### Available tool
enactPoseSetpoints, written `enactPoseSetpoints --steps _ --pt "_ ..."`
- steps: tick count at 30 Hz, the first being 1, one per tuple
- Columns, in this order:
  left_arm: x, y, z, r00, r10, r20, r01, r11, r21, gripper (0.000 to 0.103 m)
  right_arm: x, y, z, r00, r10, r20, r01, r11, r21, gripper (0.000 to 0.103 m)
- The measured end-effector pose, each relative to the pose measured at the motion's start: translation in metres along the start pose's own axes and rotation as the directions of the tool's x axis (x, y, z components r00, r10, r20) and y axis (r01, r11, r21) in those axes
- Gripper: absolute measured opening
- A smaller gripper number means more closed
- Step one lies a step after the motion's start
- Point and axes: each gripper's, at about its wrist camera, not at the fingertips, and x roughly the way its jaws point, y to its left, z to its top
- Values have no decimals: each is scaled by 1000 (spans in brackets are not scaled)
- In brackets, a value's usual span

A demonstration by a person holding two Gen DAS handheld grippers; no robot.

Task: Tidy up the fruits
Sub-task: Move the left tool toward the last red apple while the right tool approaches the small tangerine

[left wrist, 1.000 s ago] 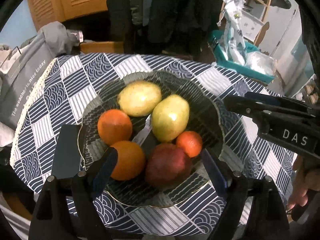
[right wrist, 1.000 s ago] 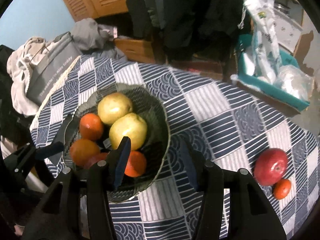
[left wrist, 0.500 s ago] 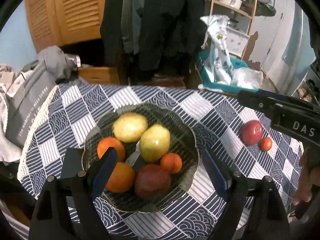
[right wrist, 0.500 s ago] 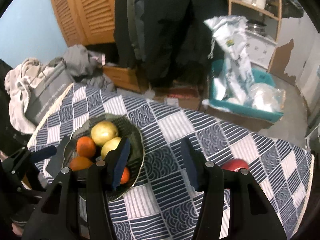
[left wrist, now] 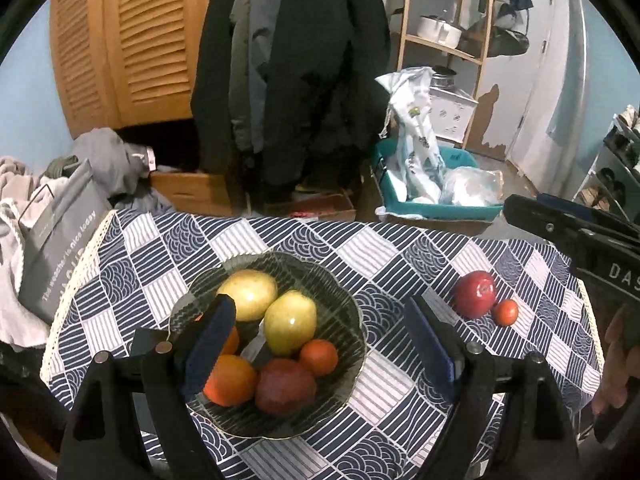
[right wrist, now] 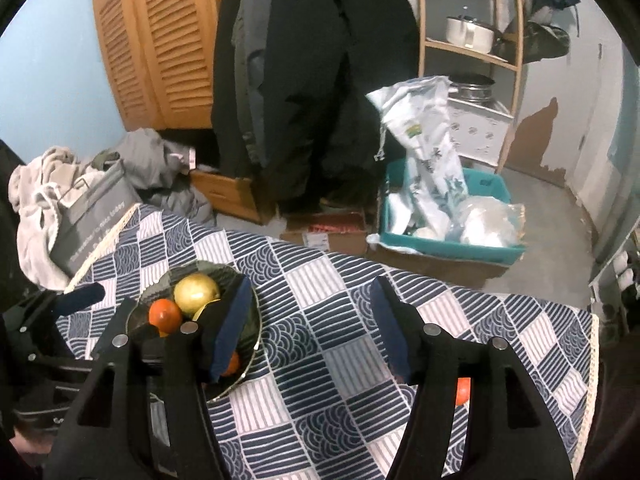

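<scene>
Fruits mostly sit in the glass bowl (left wrist: 352,364) on the checked tablecloth (left wrist: 400,248): two yellow pears (left wrist: 290,322), oranges (left wrist: 230,380), a small tangerine (left wrist: 319,357), a dark red apple (left wrist: 285,387). Two strays sit on the cloth at 3 o'clock from the bowl: a red apple (left wrist: 475,294) with a tiny tangerine (left wrist: 505,312) touching it at its 4 o'clock. Left gripper (left wrist: 320,344) is held well apart, nothing between its fingers, hanging above the bowl. Right gripper (right wrist: 312,328) is empty and its jaws are opening; only bare cloth shows between them. In the right wrist view the red apple is hidden behind the right finger, with just a sliver of orange peeking out at the finger's 5 o'clock. My read: next step is collecting the strays with the right gripper. Tips: open wider than the apple before descending, come down from above, centre the pads on its widest girth, close gently since it's round and can roll. Take the apple first, but watch that the nudge doesn't send the tangerine toward the table edge at 3 o'clock. Free room in the bowl is at 2 o'clock; keep the left gripper clear of that drop path
</scene>
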Motion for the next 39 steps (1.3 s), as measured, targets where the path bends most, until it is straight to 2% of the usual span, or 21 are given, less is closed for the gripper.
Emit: enactPoseSetpoints --steps 3,20,28,39 --pt "-6 -6 3 1000 -14 15 13 1000 10 87 -11 -8 -1 1000 -13 18 13 1000 10 69" --pt "-28 -46 18 995 -70 68 67 997 49 89 -68 -67 -9 988 -119 98 110 990 91 76" --pt "-26 -73 22 994 -97 55 92 992 82 89 -78 -95 -23 982 -166 91 155 981 119 77" --pt "-7 -111 18 994 -112 8 110 985 132 89 -78 -131 -48 976 -215 39 207 966 151 77"
